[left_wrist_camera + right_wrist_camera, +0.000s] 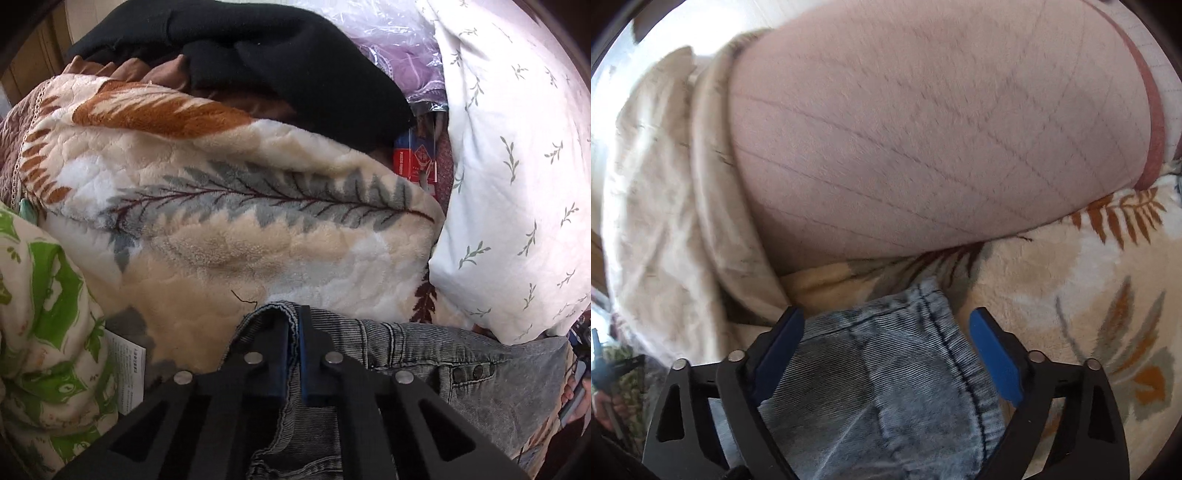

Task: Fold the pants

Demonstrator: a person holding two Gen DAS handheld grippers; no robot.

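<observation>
Left hand-held gripper (294,332) is clamped on the pants (424,369) at a hem, probably the waistband; right hand-held gripper (886,332) is spread over denim on the leaf-print blanket (221,240). Next, closing is called for.

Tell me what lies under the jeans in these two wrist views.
The jeans lie on a plush leaf-patterned blanket, visible around them in both views. The left gripper is shut on the jeans; the right gripper is open over them. What lies beneath the blanket is covered.
</observation>
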